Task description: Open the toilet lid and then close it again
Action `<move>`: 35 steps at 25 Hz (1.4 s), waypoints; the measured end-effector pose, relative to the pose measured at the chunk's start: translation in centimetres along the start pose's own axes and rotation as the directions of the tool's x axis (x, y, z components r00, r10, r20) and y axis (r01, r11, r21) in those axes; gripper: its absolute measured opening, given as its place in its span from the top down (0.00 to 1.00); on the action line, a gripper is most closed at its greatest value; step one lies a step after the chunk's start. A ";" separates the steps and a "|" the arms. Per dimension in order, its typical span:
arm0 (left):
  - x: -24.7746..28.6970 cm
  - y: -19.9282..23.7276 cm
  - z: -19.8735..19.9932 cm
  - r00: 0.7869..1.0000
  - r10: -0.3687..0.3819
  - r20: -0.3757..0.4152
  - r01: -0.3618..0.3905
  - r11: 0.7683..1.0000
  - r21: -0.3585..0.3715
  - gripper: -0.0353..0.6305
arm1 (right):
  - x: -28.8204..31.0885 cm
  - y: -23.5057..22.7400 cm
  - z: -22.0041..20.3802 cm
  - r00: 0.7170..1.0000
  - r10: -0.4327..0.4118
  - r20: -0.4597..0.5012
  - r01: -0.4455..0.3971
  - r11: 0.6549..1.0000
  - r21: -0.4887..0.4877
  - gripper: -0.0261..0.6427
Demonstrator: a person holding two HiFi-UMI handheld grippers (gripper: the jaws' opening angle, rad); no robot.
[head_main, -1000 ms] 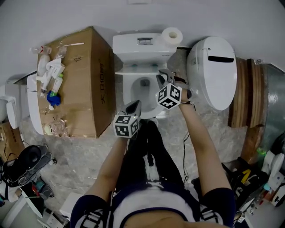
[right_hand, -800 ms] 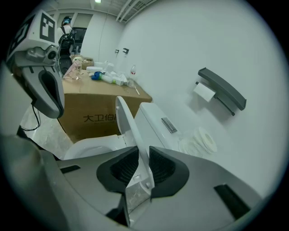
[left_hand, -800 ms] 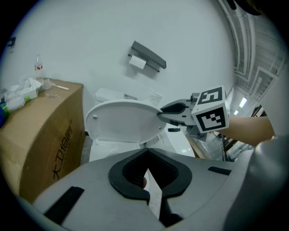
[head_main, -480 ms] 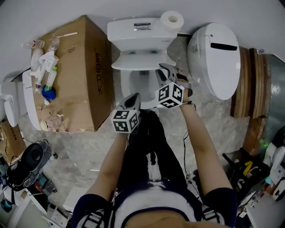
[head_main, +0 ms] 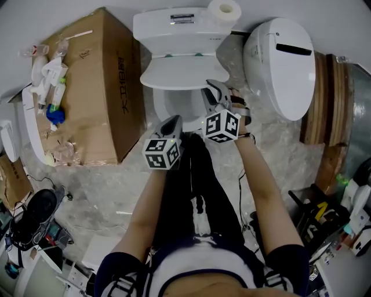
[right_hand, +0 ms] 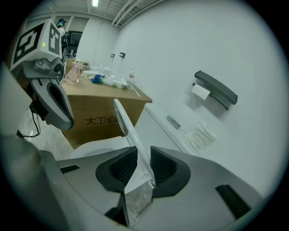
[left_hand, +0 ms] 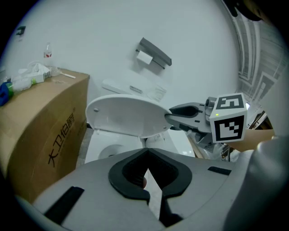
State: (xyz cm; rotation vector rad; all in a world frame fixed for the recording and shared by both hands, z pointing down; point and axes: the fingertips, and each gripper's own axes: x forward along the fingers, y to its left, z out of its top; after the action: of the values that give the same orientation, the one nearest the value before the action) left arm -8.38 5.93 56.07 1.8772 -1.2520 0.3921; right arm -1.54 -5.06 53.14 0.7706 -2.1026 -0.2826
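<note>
Toilet lid (head_main: 177,72) is sitting roughly halfway, tilted over the bowl (head_main: 169,109) with its hinge end up by the tank (head_main: 174,26). We've got its front edge running between the jaws of the right gripper (head_main: 215,96). Those jaws are opening, so the pads look loose on either side of the rim rather than pinching it. Our left gripper (head_main: 171,125) hangs just in front of the bowl, nearer us, jaws clenched tight on nothing. A cardboard box (head_main: 93,98) with bottles and wrappers on top stands right beside the toilet on the left, and a toilet roll (head_main: 224,10) sits on the tank.
</note>
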 end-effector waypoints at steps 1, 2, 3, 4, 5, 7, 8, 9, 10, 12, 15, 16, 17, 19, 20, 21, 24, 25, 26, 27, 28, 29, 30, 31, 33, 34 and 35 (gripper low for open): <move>0.0 0.1 -0.2 1.000 0.001 0.002 -0.001 1.000 -0.008 0.94 | -0.1 0.2 -0.1 1.000 -0.002 0.002 0.002 1.000 -0.001 0.85; 0.1 0.2 -0.3 1.000 0.003 0.006 -0.002 1.000 -0.017 0.94 | -0.2 0.5 -0.2 1.000 -0.002 0.004 0.002 1.000 0.000 0.85; 0.1 0.2 -0.5 1.000 0.004 0.008 -0.004 1.000 -0.026 0.94 | -0.3 0.8 -0.3 1.000 -0.001 0.006 0.001 1.000 0.000 0.85; 0.2 0.3 -0.7 1.000 0.005 0.010 -0.005 0.999 -0.032 0.94 | -0.4 1.0 -0.4 1.000 -0.001 0.010 0.001 1.000 0.002 0.85; 0.2 0.4 -0.9 1.000 0.007 0.011 -0.006 0.999 -0.035 0.94 | -0.4 1.2 -0.4 1.000 0.000 0.014 0.000 1.000 0.006 0.85; 0.4 0.4 -1.2 1.000 0.011 0.012 -0.010 0.999 -0.040 0.94 | -0.7 1.5 -0.7 1.000 -0.002 0.023 0.001 1.000 0.019 0.85; 0.5 0.4 -1.3 1.000 0.013 0.014 -0.012 0.999 -0.045 0.94 | -0.8 1.7 -0.8 1.000 -0.003 0.027 0.002 1.000 0.024 0.84; 0.5 0.4 -1.4 1.000 0.014 0.017 -0.013 0.999 -0.051 0.94 | -1.0 1.9 -0.9 1.000 -0.004 0.028 0.003 1.000 0.025 0.84; 0.5 0.3 -1.5 1.000 0.016 0.020 -0.015 0.998 -0.056 0.94 | -1.0 2.2 -1.1 1.000 -0.004 0.029 0.003 1.000 0.023 0.84; 0.5 0.4 -1.6 1.000 0.019 0.023 -0.017 0.998 -0.061 0.94 | -1.2 2.9 -1.3 1.000 -0.002 0.029 0.001 1.000 0.017 0.84; 0.7 0.3 -1.7 0.999 0.021 0.024 -0.020 0.998 -0.063 0.94 | -1.4 3.9 -1.8 0.999 -0.005 0.032 0.005 1.000 0.007 0.84; 0.7 0.3 -1.7 0.999 0.022 0.024 -0.020 0.998 -0.063 0.94 | -1.5 4.2 -2.0 0.999 -0.009 0.034 0.009 1.000 0.006 0.84; 0.8 0.3 -1.7 0.999 0.022 0.024 -0.020 0.998 -0.064 0.94 | -1.6 4.5 -2.2 0.999 -0.013 0.036 0.012 1.000 0.011 0.84; 0.8 0.3 -1.8 0.999 0.022 0.023 -0.021 0.998 -0.062 0.94 | -1.7 5.0 -2.4 0.999 -0.011 0.036 0.010 1.000 0.024 0.83; 0.8 0.3 -1.8 1.000 0.023 0.021 -0.022 0.998 -0.062 0.94 | -1.8 5.3 -2.5 0.999 -0.007 0.034 0.006 1.000 0.026 0.83; 0.8 0.3 -1.9 1.000 0.024 0.020 -0.023 0.998 -0.062 0.94 | -1.9 5.6 -2.7 0.999 -0.002 0.032 0.001 1.000 0.026 0.83; 0.8 0.5 -2.1 0.999 0.028 0.016 -0.027 0.997 -0.066 0.94 | -2.0 6.3 -2.9 0.999 0.008 0.031 -0.009 1.000 0.021 0.83; 0.8 0.5 -2.2 0.999 0.028 0.016 -0.027 0.997 -0.067 0.94 | -2.0 6.4 -3.0 0.999 0.011 0.030 -0.011 1.000 0.019 0.83; 0.9 0.5 -2.2 0.999 0.029 0.015 -0.028 0.997 -0.067 0.94 | -2.0 6.6 -3.1 0.999 0.014 0.028 -0.015 1.000 0.017 0.83; 0.9 0.6 -2.3 0.999 0.030 0.012 -0.029 0.997 -0.068 0.94 | -2.1 6.8 -3.2 0.999 0.020 0.025 -0.020 1.000 0.015 0.83; 1.0 0.6 -2.4 0.999 0.031 0.009 -0.030 0.997 -0.069 0.94 | -2.1 7.1 -3.4 0.999 0.027 0.020 -0.027 1.000 0.013 0.83; 1.0 0.6 -2.6 0.999 0.032 0.006 -0.032 0.997 -0.070 0.94 | -2.1 7.4 -3.6 0.999 0.035 0.015 -0.035 0.999 0.011 0.83; 1.1 0.6 -2.7 0.999 0.033 0.004 -0.032 0.997 -0.072 0.94 | -2.2 7.8 -3.8 0.999 0.043 0.010 -0.043 0.999 0.008 0.83; 1.2 0.6 -2.8 0.999 0.033 0.002 -0.033 0.997 -0.073 0.94 | -2.2 8.2 -4.0 0.999 0.052 0.005 -0.052 0.999 0.004 0.83; 1.3 0.7 -3.1 0.999 0.035 -0.004 -0.035 0.997 -0.073 0.94 | -2.3 9.1 -4.5 0.998 0.068 -0.008 -0.068 0.998 -0.003 0.83; 1.4 0.8 -3.3 0.999 0.037 -0.007 -0.037 0.997 -0.075 0.94 | -2.3 9.6 -4.8 0.997 0.075 -0.016 -0.075 0.997 -0.005 0.82; 1.5 0.9 -3.6 0.999 0.039 -0.011 -0.040 0.996 -0.078 0.94 | -2.4 10.0 -5.0 0.996 0.082 -0.024 -0.082 0.997 -0.006 0.82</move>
State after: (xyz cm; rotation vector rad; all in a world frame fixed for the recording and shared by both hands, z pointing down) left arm -7.81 7.61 59.61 1.7850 -1.2816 0.3679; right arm -0.76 4.61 59.22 0.6785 -2.1034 -0.2355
